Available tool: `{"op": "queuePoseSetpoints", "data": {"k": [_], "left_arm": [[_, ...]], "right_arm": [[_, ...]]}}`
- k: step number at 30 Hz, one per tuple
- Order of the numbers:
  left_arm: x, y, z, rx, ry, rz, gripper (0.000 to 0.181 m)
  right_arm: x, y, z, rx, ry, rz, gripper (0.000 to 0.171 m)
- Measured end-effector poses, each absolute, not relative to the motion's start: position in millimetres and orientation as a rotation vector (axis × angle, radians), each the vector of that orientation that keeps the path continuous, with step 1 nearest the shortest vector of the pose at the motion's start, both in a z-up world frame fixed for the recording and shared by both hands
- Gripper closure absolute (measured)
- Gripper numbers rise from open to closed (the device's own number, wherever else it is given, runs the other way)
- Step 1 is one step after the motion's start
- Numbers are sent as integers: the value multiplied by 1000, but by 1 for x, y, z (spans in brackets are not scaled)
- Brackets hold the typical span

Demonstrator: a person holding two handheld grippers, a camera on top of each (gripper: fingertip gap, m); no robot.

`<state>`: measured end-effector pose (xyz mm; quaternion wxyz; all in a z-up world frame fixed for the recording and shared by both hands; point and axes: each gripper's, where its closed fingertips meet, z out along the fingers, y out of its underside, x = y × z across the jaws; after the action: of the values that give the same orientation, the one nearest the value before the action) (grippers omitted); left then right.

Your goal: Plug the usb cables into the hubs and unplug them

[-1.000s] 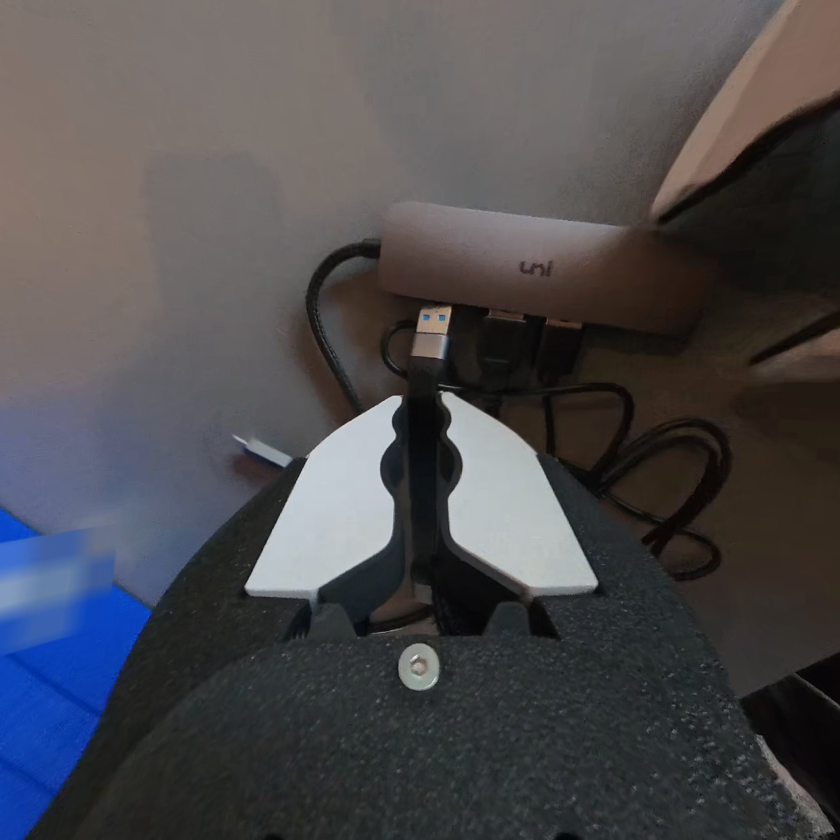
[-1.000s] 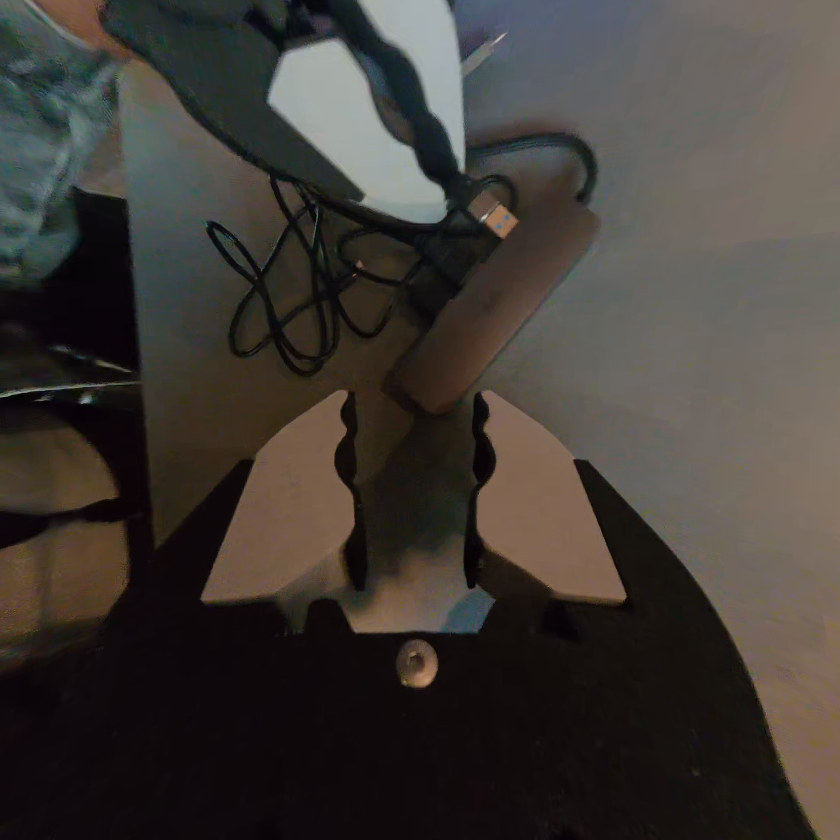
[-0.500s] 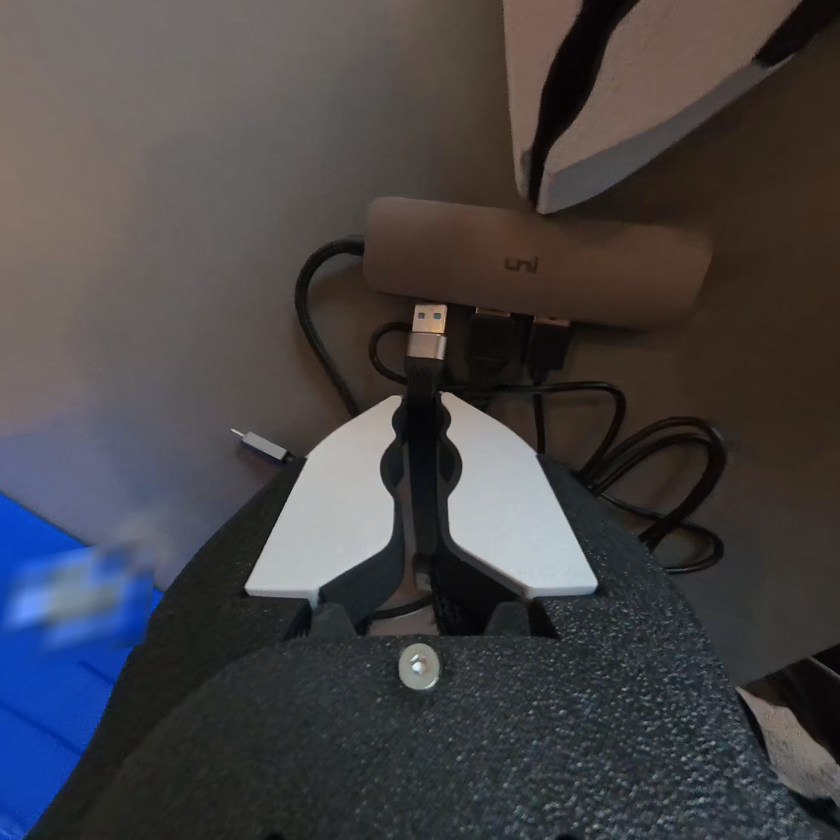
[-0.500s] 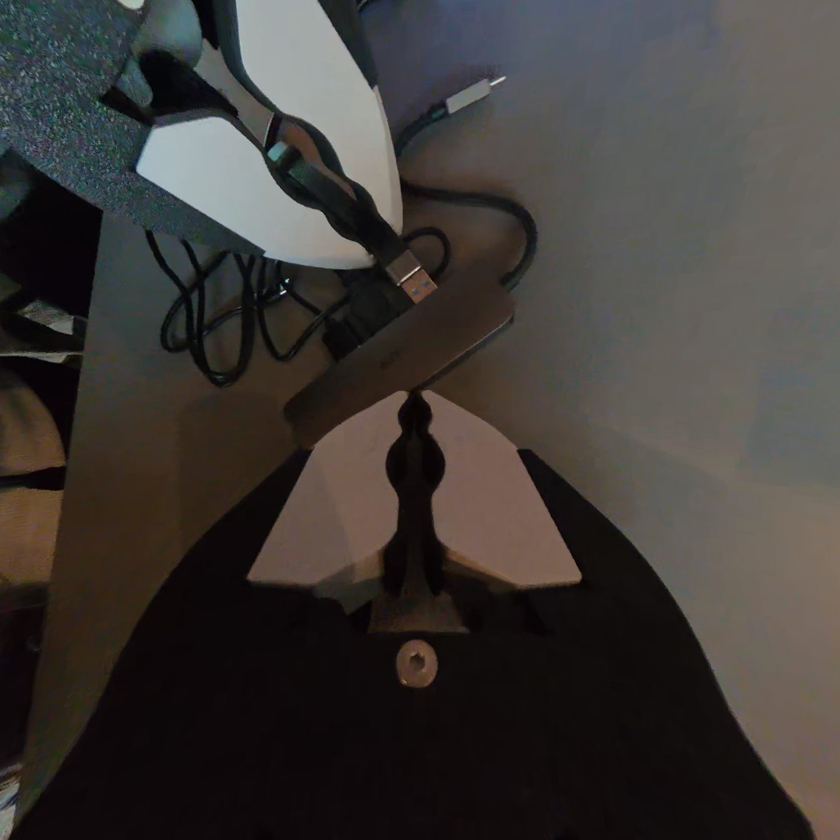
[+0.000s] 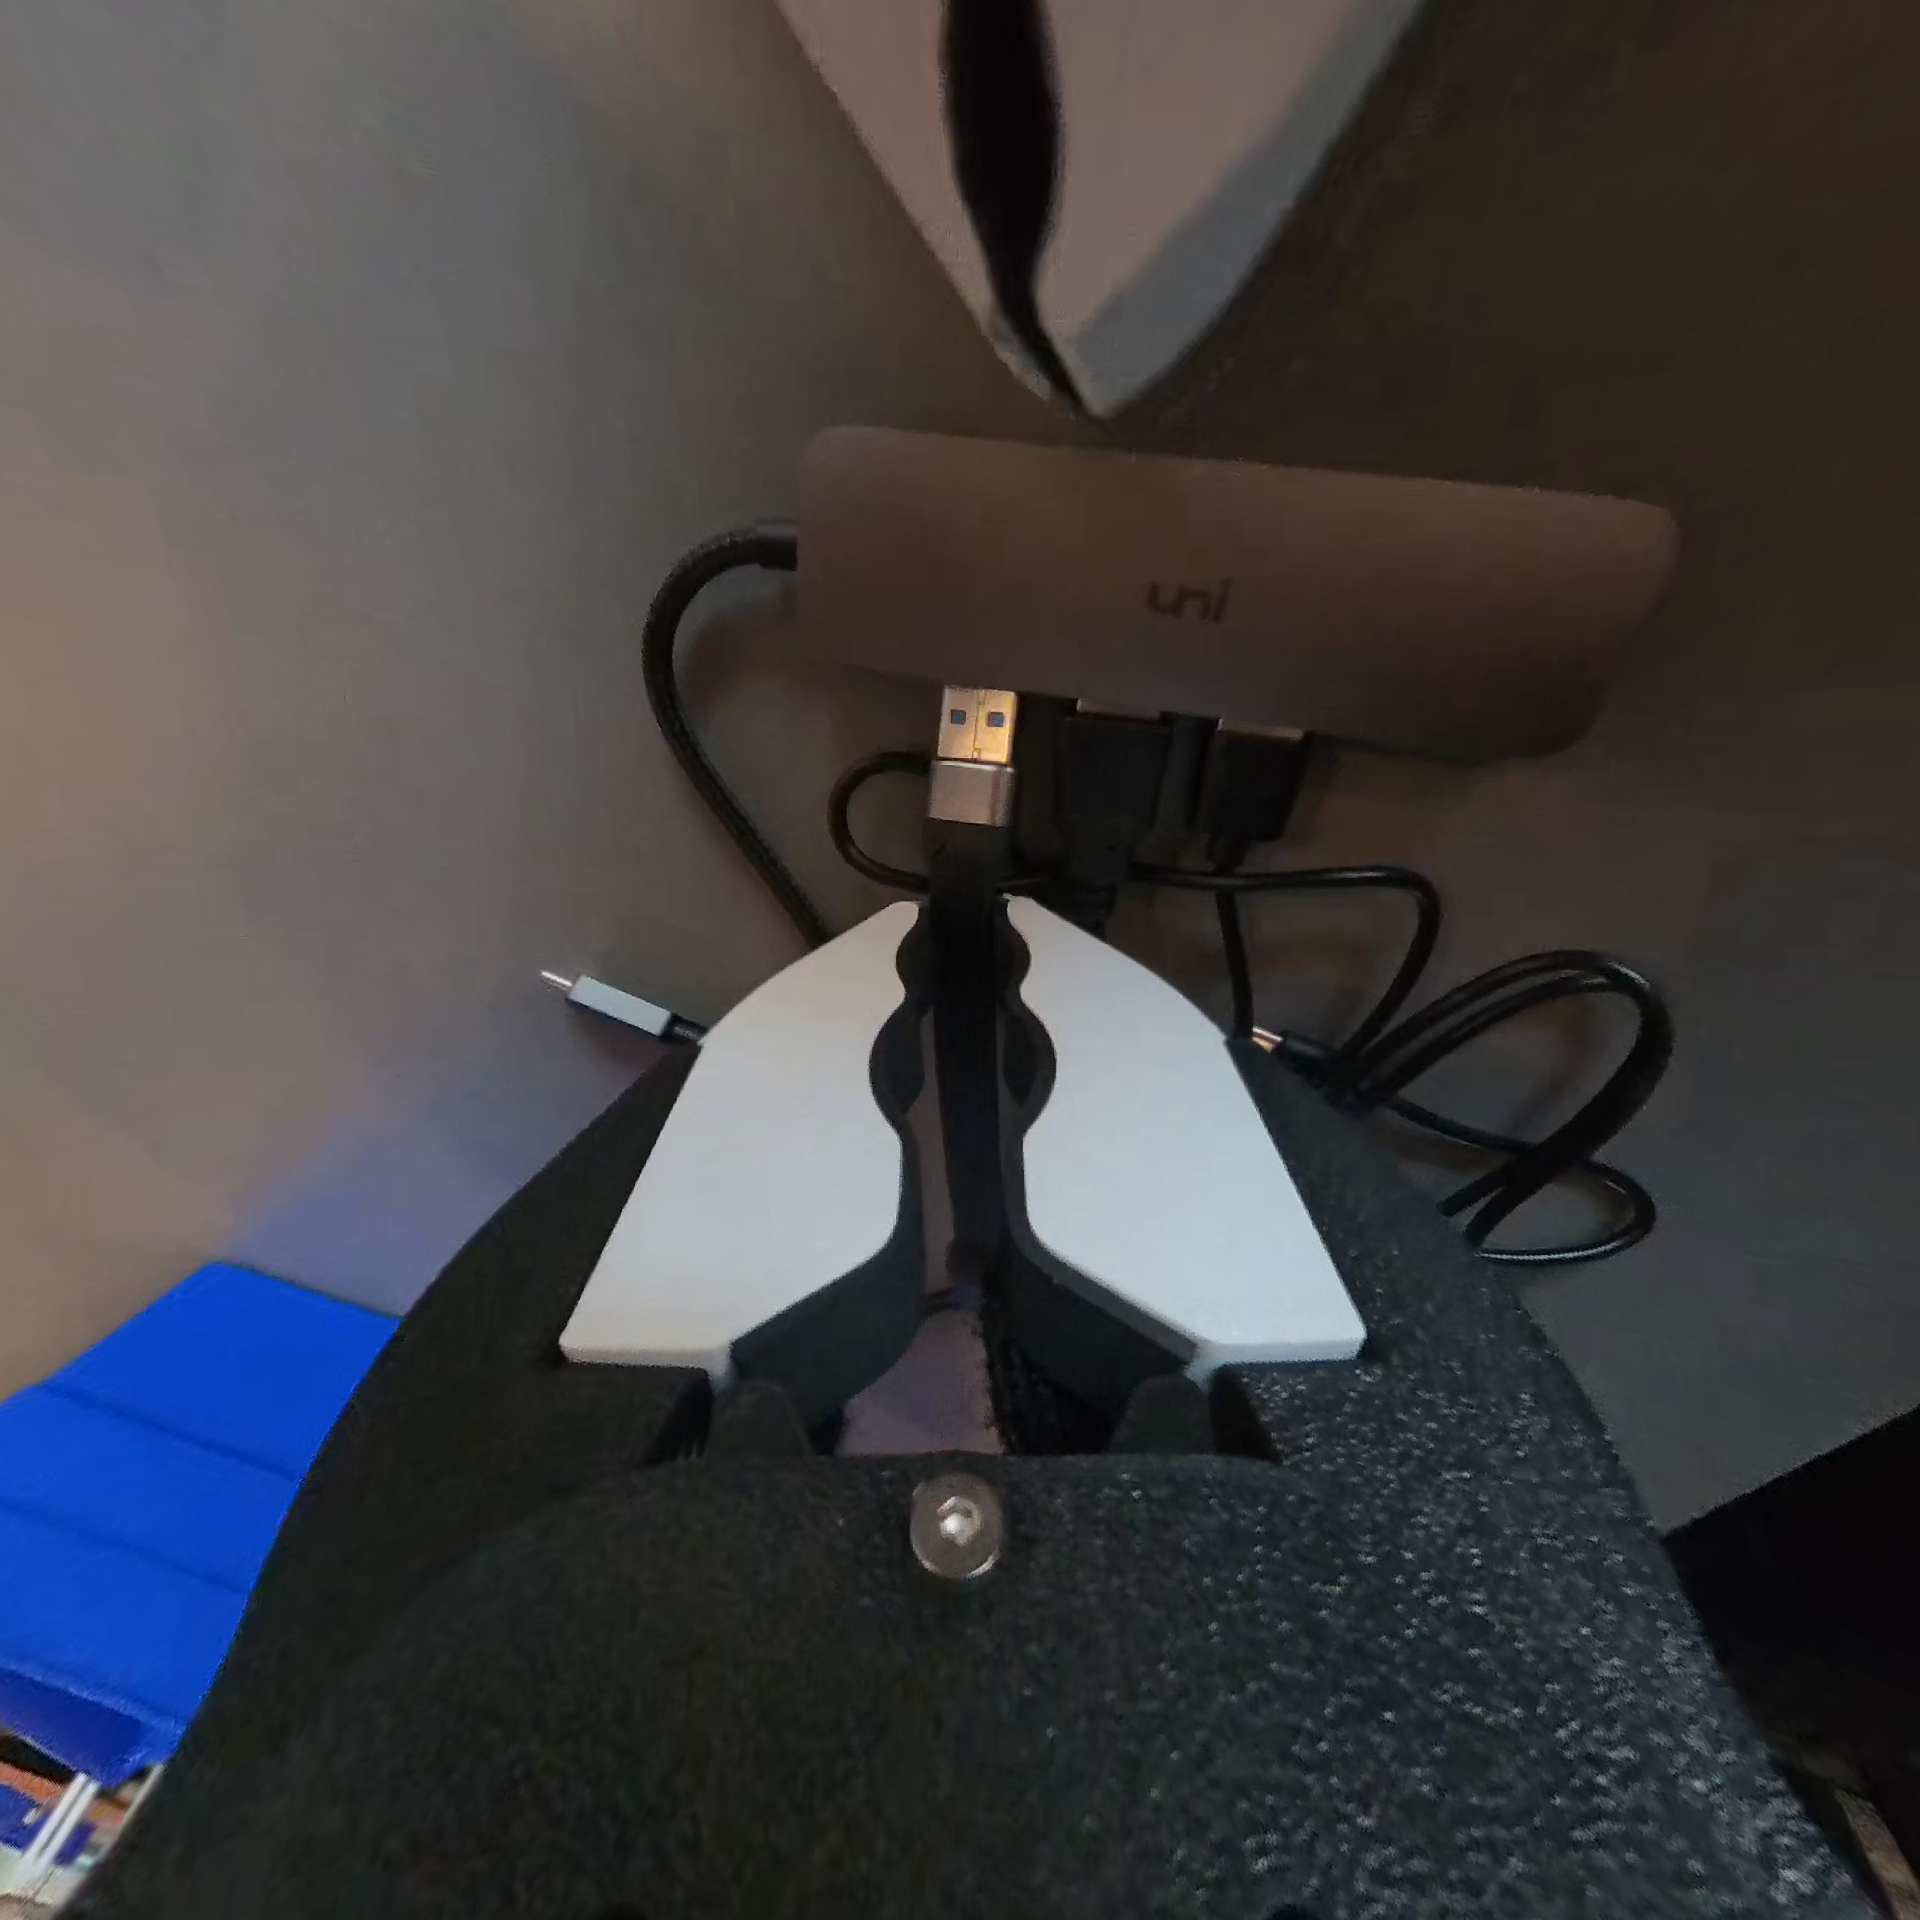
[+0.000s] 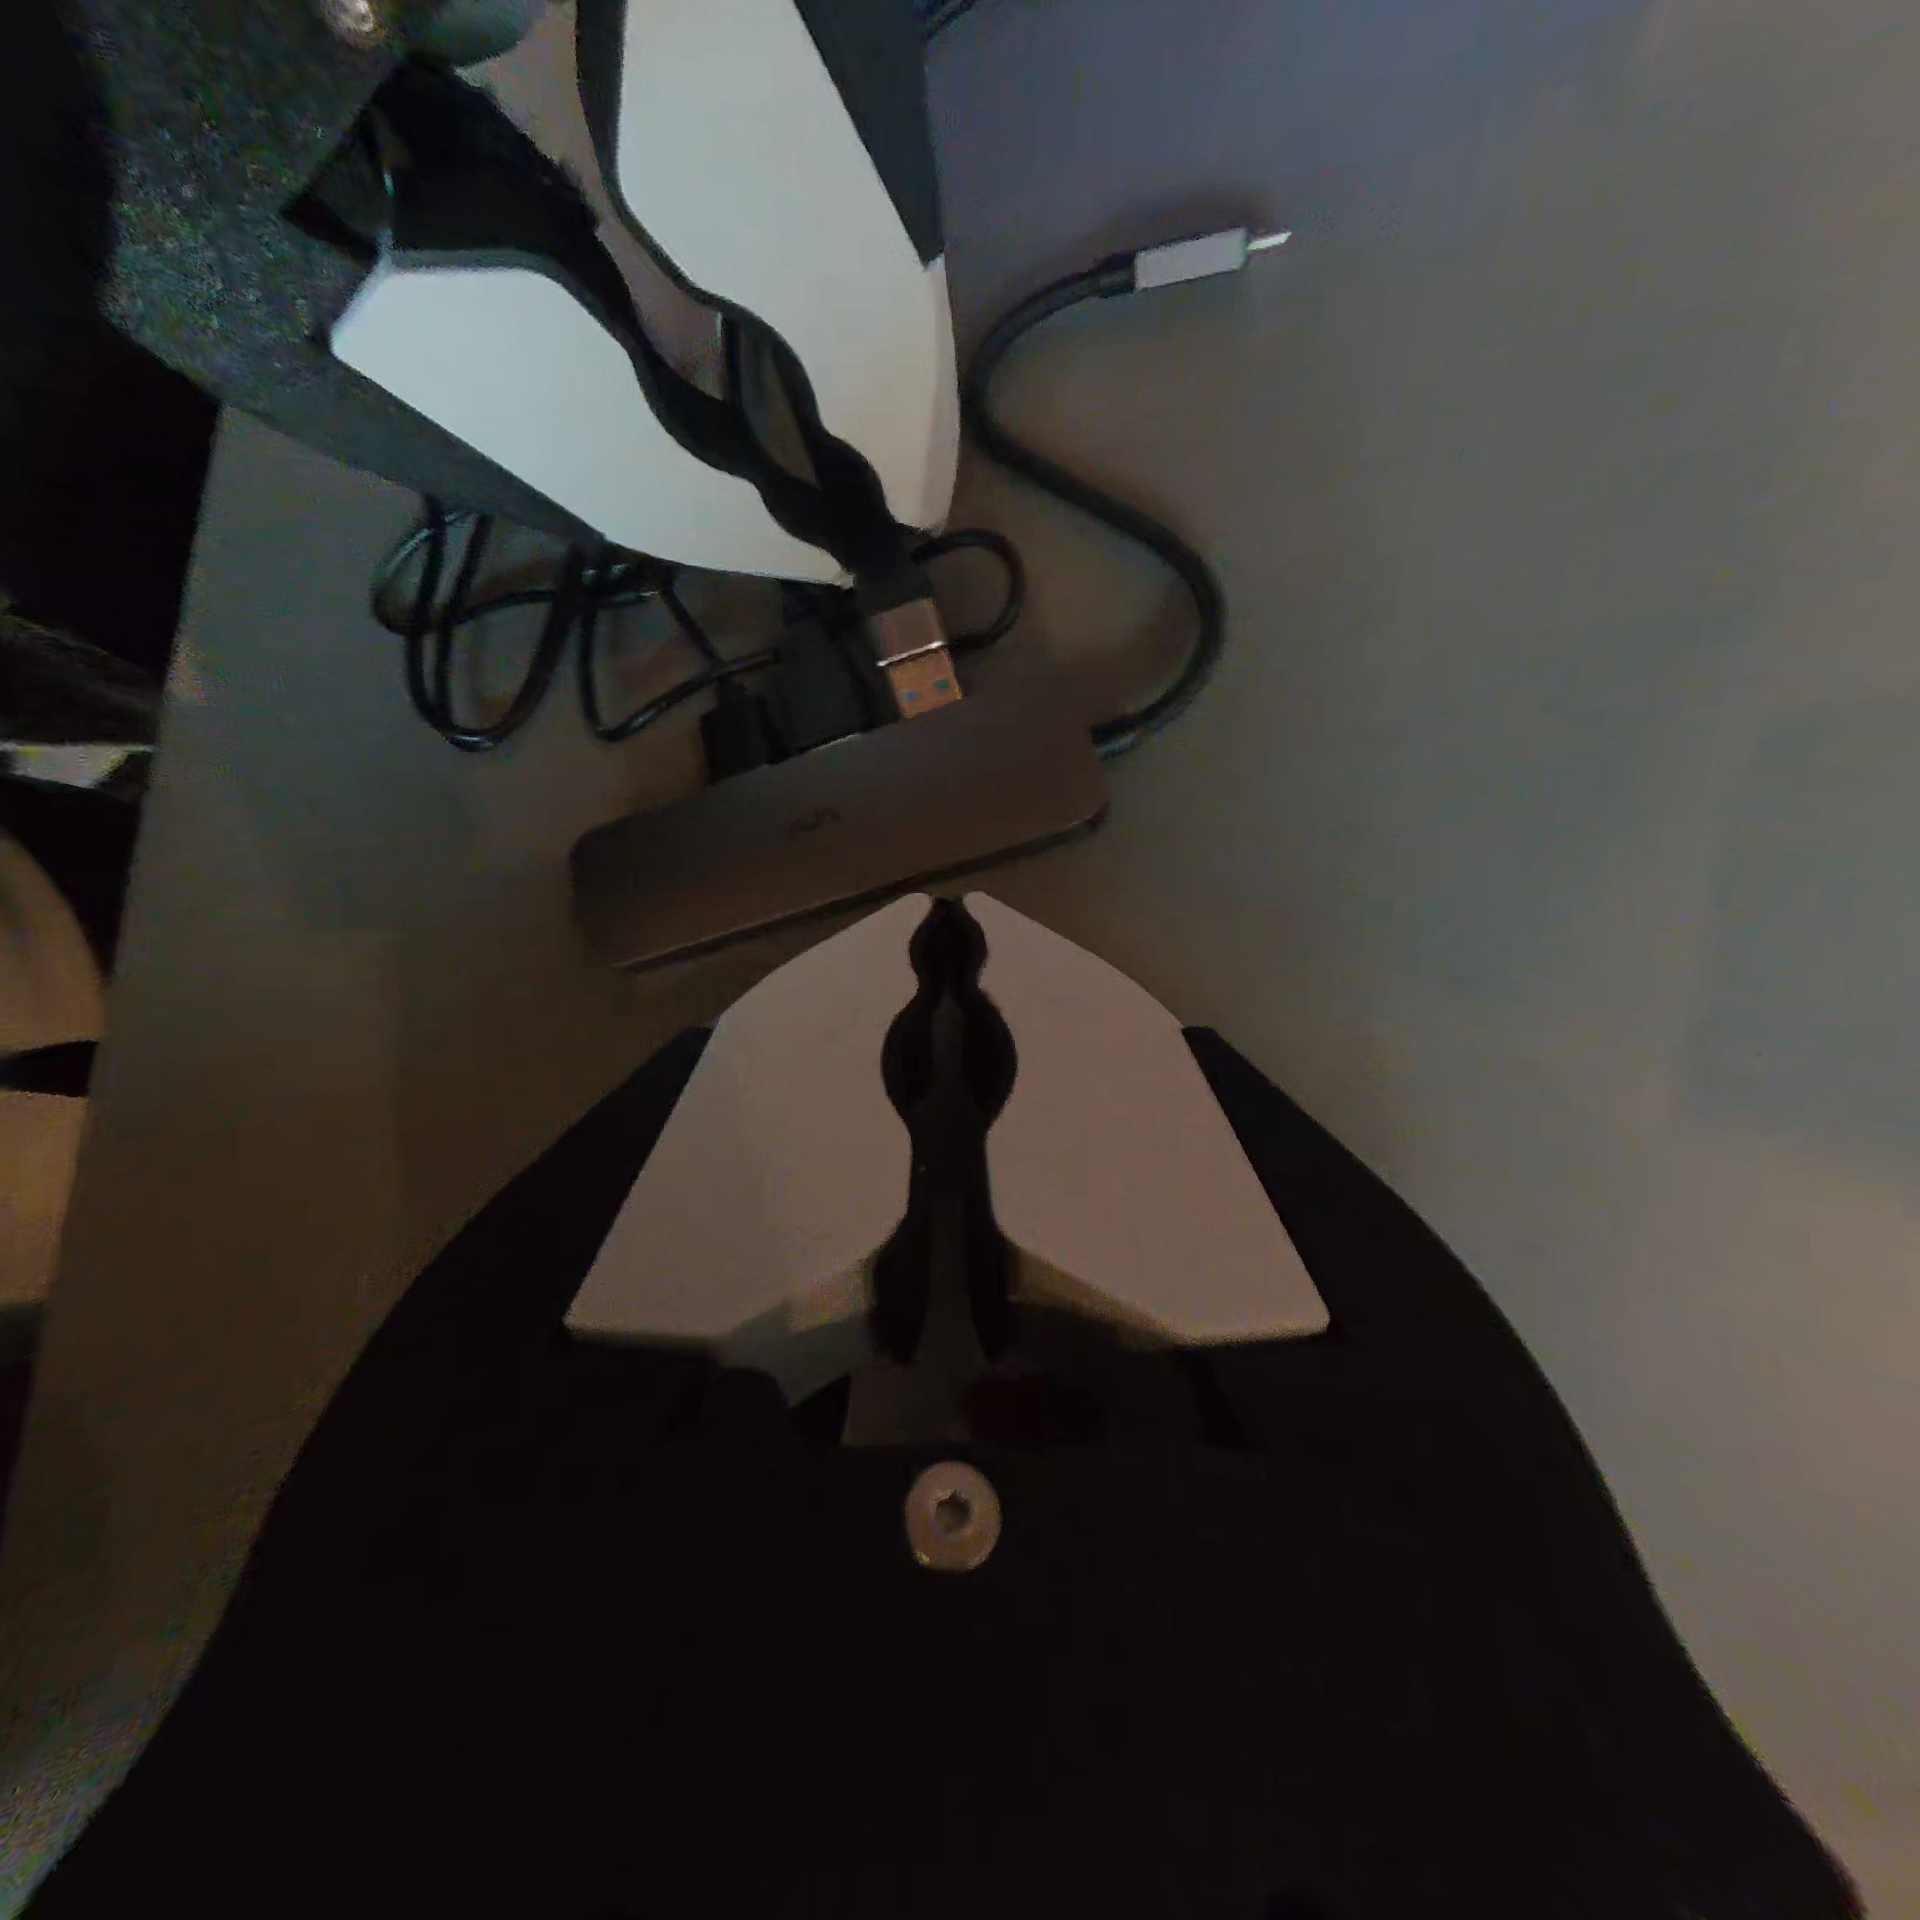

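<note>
In the left wrist view, the left gripper (image 5: pixel 961 914) fills the lower half, its two white fingers (image 5: pixel 769 1143) drawn in tight on the black body of a USB cable (image 5: pixel 961 1039) that runs up the narrow gap between them. At 12 o'clock from the fingertips the cable's silver USB plug (image 5: pixel 974 764) stands clear of the grip, its metal tip just at the near edge of the grey hub (image 5: pixel 1195 592); whether it has entered the port cannot be told. Just to 3 o'clock of the plug, two black connectors (image 5: pixel 1174 790) sit in the hub's near side, and their thin black cables (image 5: pixel 1507 1060) loop toward 4 o'clock over the grey table (image 5: pixel 312 520). A thicker braided lead (image 5: pixel 675 675) leaves the hub's end at 9 o'clock and curls back to a loose silver connector (image 5: pixel 613 1006) lying at 10 o'clock of the left gripper. A blue object (image 5: pixel 135 1455) sits at 8 o'clock by the table edge. In the right wrist view, the right gripper (image 6: pixel 945 909) has its fingers closed together with nothing between them, the tips touching the far long edge of the hub (image 6: pixel 831 842) at 12 o'clock. Beyond the hub, the left gripper (image 6: pixel 883 540) comes in from 11 o'clock with the plug (image 6: pixel 920 670) at the hub's opposite side.
</note>
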<state>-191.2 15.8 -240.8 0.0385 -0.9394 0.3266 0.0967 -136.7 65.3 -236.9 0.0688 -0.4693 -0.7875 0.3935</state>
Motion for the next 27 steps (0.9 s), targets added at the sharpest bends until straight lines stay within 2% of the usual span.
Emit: {"op": "queuePoseSetpoints", "data": {"k": [6, 19, 22, 27], "left_arm": [[-189, 18, -241, -2852, 1142, 332, 170], [-189, 22, -242, -2803, 1581, 531, 173], [-190, 22, -241, -2791, 1551, 550, 173], [-186, 18, -242, -2805, 1290, 321, 167]], "right_arm": [[-137, 62, -241, -979, -2435, 962, 171], [-133, 60, -239, -943, -2440, 1003, 171], [-134, 60, -237, -954, -2405, 1035, 171], [-133, 60, -235, -980, -2371, 1109, 171]]}}
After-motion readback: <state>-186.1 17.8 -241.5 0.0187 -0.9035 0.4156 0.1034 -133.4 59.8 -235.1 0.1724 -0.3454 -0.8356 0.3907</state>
